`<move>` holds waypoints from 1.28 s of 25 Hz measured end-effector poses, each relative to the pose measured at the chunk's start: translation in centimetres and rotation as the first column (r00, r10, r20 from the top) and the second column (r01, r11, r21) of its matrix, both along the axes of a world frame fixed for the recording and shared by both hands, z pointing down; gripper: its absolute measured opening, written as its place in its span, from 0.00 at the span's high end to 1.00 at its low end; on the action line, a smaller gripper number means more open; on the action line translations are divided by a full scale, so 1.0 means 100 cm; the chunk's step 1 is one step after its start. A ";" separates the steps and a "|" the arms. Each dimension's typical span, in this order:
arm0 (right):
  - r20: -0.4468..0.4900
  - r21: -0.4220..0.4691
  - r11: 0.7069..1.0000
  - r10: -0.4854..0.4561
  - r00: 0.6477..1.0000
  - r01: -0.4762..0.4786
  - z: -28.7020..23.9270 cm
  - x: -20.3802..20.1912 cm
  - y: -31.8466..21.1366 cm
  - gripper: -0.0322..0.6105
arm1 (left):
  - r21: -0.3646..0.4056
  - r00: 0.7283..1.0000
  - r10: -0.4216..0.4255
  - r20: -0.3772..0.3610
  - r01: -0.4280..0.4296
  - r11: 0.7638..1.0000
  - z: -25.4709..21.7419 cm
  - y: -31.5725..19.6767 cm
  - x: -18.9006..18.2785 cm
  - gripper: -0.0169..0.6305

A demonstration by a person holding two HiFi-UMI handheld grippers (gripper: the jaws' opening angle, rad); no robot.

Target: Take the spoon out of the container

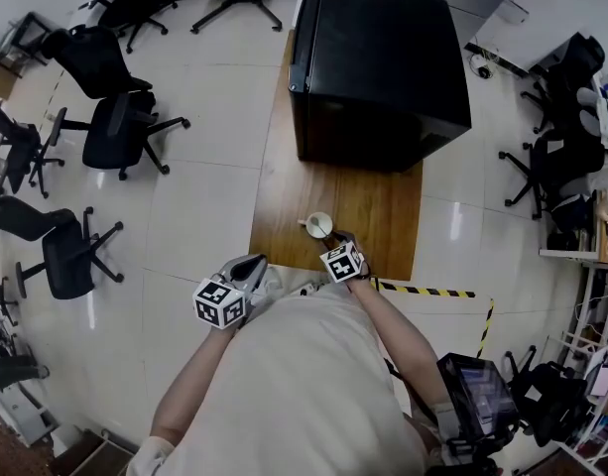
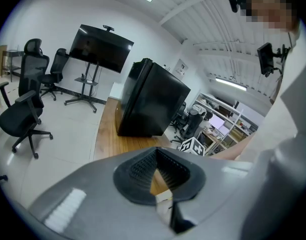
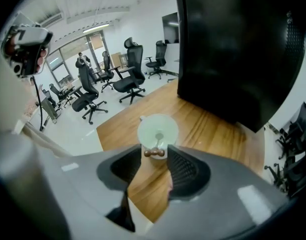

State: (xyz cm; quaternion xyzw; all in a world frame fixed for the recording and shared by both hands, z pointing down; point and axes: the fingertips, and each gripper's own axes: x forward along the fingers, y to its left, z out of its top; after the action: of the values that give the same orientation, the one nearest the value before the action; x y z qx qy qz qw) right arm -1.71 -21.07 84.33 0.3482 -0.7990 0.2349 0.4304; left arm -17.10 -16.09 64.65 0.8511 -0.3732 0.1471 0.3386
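Note:
A pale cup (image 3: 157, 129) (image 1: 318, 225) stands on the wooden table (image 1: 383, 216) near its front edge. In it leans a spoon (image 3: 155, 153) whose brown beaded handle end points toward me over the near rim. My right gripper (image 3: 153, 157) (image 1: 343, 241) sits just before the cup, open, with that handle end between its fingertips; the pads do not visibly press on it. My left gripper (image 2: 155, 153) (image 1: 252, 264) hovers at the table's near left corner, its tips meeting, nothing in it.
A large black cabinet (image 1: 378, 62) fills the far half of the table, close behind the cup. Several office chairs (image 1: 115, 127) stand on the pale floor to the left. Yellow-black tape (image 1: 432, 291) marks the floor at the right.

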 end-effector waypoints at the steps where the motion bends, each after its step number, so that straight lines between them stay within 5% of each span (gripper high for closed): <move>1: -0.001 0.001 1.000 0.000 1.000 0.000 0.001 -0.001 -0.001 0.69 | 0.000 1.000 -0.006 0.000 0.006 1.000 -0.001 0.000 -0.002 0.97; 10: 0.006 0.020 1.000 0.005 1.000 -0.006 0.001 0.004 -0.005 0.75 | -0.008 1.000 -0.016 0.006 0.016 1.000 0.002 0.008 0.003 0.97; 18: 0.130 0.034 0.998 0.040 0.991 -0.045 -0.044 0.008 0.000 0.75 | -0.004 1.000 -0.018 0.010 0.018 1.000 0.003 0.005 0.006 0.97; 26: 0.251 0.136 0.984 0.081 0.965 -0.118 -0.125 0.054 -0.003 0.75 | -0.004 1.000 0.020 0.021 -0.020 1.000 0.004 -0.005 0.023 0.97; 32: 0.197 0.136 0.976 0.142 0.970 -0.170 -0.099 0.090 -0.016 0.75 | 0.001 0.997 0.059 0.045 -0.059 0.998 0.001 -0.011 0.040 0.97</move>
State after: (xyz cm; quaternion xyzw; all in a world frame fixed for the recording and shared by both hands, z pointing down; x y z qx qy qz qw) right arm 7.27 -22.66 74.38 0.4185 -0.8213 0.2379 0.3063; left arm -13.11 -17.19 64.79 0.8588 -0.3555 0.1755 0.3246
